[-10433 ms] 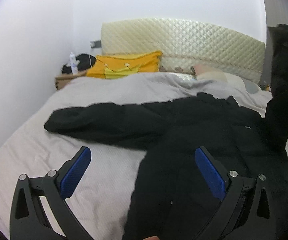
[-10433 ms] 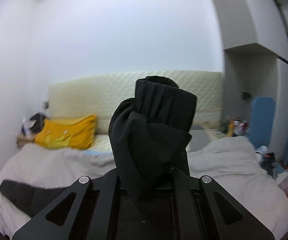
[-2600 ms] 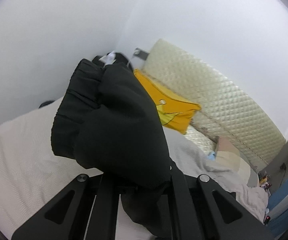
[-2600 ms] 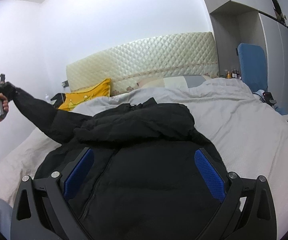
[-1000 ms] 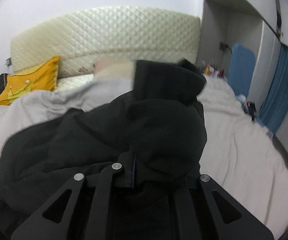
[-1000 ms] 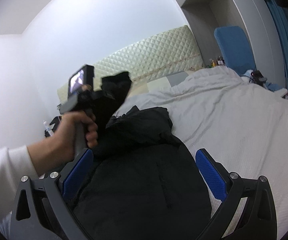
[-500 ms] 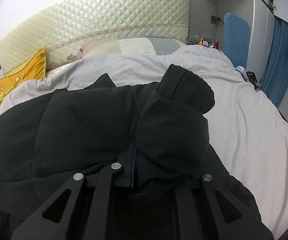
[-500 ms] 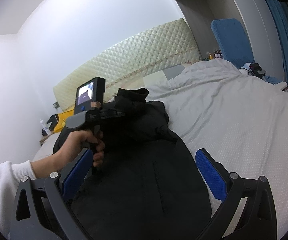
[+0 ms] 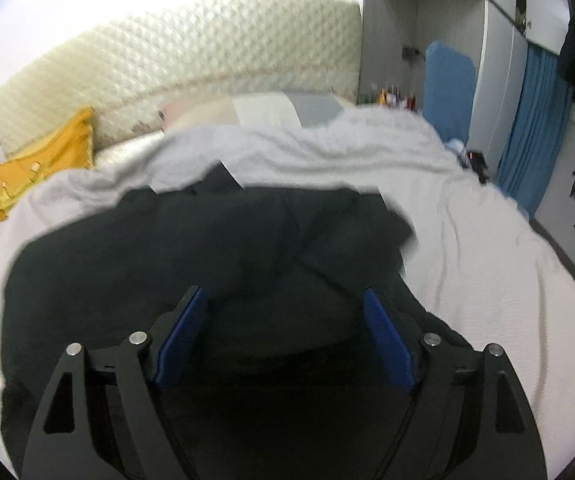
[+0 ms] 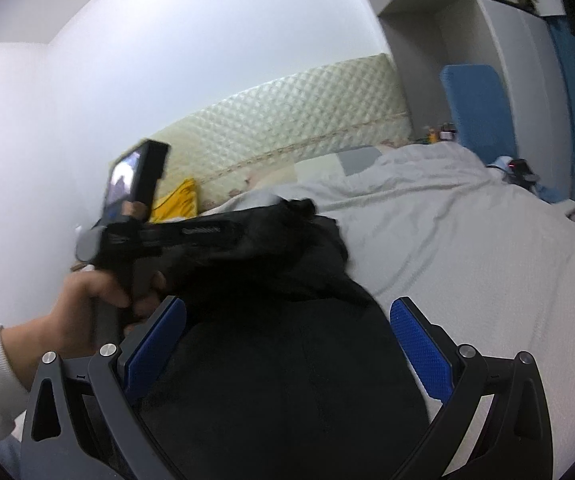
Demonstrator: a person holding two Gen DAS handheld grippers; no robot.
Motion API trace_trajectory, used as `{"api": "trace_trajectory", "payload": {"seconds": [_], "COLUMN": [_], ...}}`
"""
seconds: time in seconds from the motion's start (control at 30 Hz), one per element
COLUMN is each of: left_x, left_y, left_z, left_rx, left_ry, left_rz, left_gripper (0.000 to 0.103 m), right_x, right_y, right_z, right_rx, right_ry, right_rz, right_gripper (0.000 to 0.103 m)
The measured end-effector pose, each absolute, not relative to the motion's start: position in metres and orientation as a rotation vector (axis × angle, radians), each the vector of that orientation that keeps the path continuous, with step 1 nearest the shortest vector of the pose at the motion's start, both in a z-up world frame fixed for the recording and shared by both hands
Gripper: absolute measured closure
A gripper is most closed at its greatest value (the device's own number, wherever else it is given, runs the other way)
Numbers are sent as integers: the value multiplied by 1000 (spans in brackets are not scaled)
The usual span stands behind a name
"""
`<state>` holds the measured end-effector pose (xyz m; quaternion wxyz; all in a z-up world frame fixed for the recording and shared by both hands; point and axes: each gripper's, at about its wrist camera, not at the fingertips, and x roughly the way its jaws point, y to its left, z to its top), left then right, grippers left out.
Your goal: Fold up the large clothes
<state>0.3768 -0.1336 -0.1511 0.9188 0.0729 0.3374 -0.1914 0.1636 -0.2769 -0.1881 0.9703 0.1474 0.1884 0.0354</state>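
A large black padded jacket [image 9: 135,264] lies on the bed with both sleeves folded across its chest. My left gripper [image 9: 283,336] is open, its blue pads [image 9: 185,332] spread over the folded sleeve, holding nothing. My right gripper [image 10: 283,340] is open and empty above the jacket's lower body [image 10: 287,380]. In the right wrist view the left gripper's black body [image 10: 191,236] reaches over the jacket, its fingertips hidden against the dark cloth.
The jacket lies on a pale grey bedsheet [image 9: 487,264]. A quilted cream headboard [image 9: 191,80] and a yellow pillow [image 9: 43,160] are at the far end. A blue chair back [image 10: 475,108], blue curtain [image 9: 539,136] and small items stand right of the bed.
My left gripper has opened and let go of the sleeve, which now lies flat across the jacket's chest. The right gripper has stayed open over the jacket.
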Motion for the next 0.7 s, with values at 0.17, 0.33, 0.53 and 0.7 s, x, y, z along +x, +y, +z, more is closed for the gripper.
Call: {"api": "trace_trajectory", "payload": {"seconds": [0.17, 0.33, 0.53, 0.7], "left_x": [373, 389, 425, 454], "left_y": [-82, -21, 30, 49], "left_z": [-107, -82, -98, -134], "left_rx": [128, 86, 61, 55], "left_ry": [591, 558, 597, 638], "left_rz": [-347, -242, -148, -108], "left_gripper": [22, 22, 22, 22], "right_x": [196, 252, 350, 408], "right_y": [-260, -234, -216, -206], "right_z": [-154, -115, -123, -157], "right_rx": [229, 105, 69, 77], "right_ry": [333, 261, 372, 453], "right_rz": [124, 183, 220, 206], "right_gripper": [0, 0, 6, 8]}}
